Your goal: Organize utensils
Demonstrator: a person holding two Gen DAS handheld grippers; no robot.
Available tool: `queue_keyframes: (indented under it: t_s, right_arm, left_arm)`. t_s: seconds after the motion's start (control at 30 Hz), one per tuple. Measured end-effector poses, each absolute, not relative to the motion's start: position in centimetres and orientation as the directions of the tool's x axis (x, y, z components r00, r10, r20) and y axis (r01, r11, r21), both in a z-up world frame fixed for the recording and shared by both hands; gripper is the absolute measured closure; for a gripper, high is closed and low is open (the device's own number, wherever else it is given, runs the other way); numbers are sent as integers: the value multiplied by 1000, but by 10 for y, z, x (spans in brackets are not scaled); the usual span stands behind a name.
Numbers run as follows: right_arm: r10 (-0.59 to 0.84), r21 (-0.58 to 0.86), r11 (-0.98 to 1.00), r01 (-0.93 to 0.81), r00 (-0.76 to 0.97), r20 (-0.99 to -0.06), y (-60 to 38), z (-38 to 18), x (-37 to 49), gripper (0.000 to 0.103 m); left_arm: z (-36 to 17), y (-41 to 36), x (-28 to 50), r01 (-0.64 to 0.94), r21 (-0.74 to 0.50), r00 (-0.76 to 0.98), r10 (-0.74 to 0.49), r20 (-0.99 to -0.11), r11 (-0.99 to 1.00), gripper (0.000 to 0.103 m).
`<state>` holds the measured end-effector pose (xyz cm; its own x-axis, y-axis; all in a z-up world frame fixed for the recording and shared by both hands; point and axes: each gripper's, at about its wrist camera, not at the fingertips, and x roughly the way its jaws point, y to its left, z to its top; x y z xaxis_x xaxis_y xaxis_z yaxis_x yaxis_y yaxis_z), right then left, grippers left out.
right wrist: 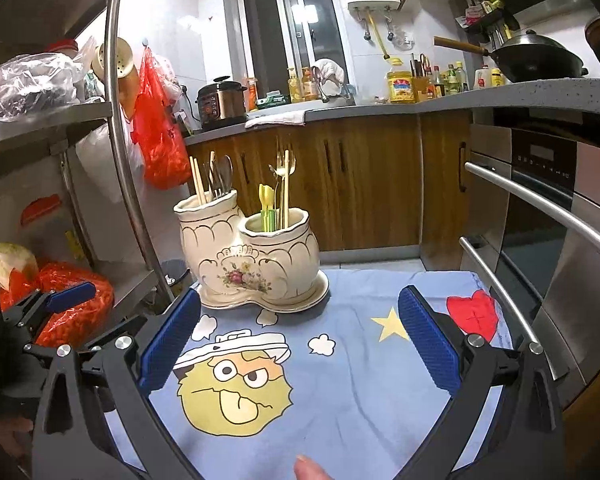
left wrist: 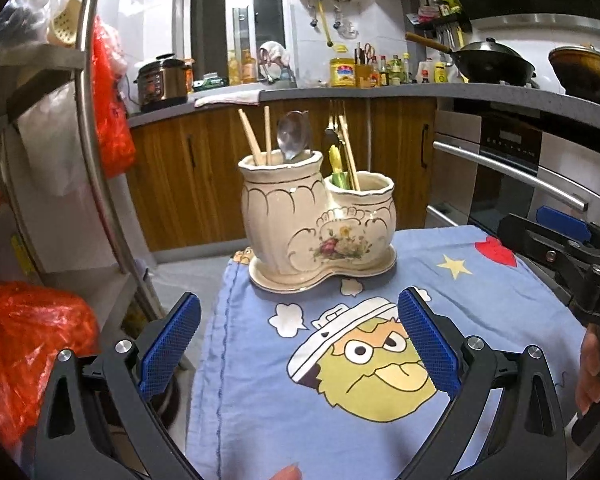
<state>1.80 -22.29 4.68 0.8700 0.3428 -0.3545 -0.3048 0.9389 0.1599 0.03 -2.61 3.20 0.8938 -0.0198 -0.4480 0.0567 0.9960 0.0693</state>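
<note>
Both tools hang over the blue cartoon-print cloth right now, and neither has anything in it. The left gripper has its blue ribbed pads spread wide apart, only the yellow cartoon face showing in the gap. The right gripper stands just as wide, pads apart over the same cloth, nothing between them.

Straight ahead of the left gripper, past its fingertips, sits the cream ceramic double-pot utensil holder with gold trim and a flower print, standing upright on its own matching saucer base on the far end of the cloth. From the right gripper it lies ahead and off toward its left finger.

The taller pot, on the far left from either tool, carries the pale wooden chopsticks and a shiny steel spoon, bowl up. The shorter pot beside it carries a gold fork, one more pale chopstick and a yellow-green plastic utensil. Everything stands handle-down in the pots; none of it lies on the cloth.

Off to the right of the left gripper, the right one's black frame pokes into view, a hand behind it. Beyond the holder run the brown wooden kitchen cabinets.
</note>
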Motion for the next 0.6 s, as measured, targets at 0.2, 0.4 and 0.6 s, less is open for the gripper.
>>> queue_keyframes:
  t_s: [0.2, 0.4, 0.6]
  right_arm:
    - [340, 163, 940, -300, 868, -362, -224, 46, 18, 5]
    - [342, 164, 939, -302, 865, -366, -223, 45, 18, 5]
    - [341, 164, 939, -301, 864, -371, -221, 43, 19, 5]
  left_arm:
    - [31, -25, 1, 53, 68, 892, -17, -451, 996, 5]
    - [31, -23, 2, 52, 57, 891, -21, -454, 997, 5]
    - [30, -22, 2, 53, 59, 889, -20, -458, 997, 5]
